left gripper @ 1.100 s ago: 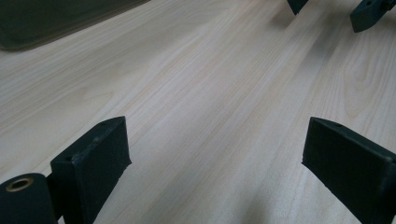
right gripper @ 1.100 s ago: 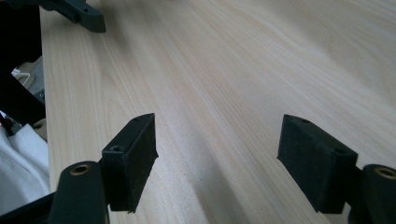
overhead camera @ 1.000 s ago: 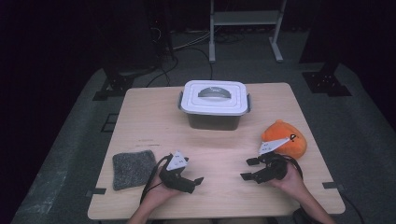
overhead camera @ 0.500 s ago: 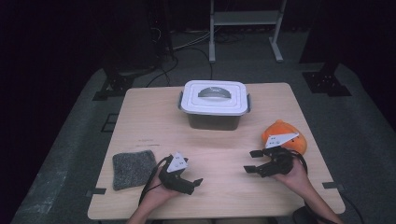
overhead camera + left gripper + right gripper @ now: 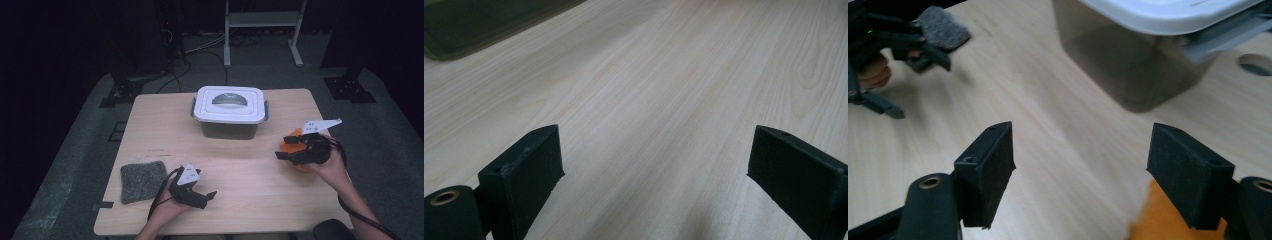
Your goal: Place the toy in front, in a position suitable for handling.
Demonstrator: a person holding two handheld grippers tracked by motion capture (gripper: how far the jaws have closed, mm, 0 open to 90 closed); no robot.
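Overhead, pale wooden table (image 5: 150, 125), dark room

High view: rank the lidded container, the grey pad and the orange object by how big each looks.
1. Lidded container, clearly the largest.
2. Grey pad, smaller and flat.
3. Orange object, smallest as seen, but the right gripper covers most of it, so its rank against the pad is unsure.
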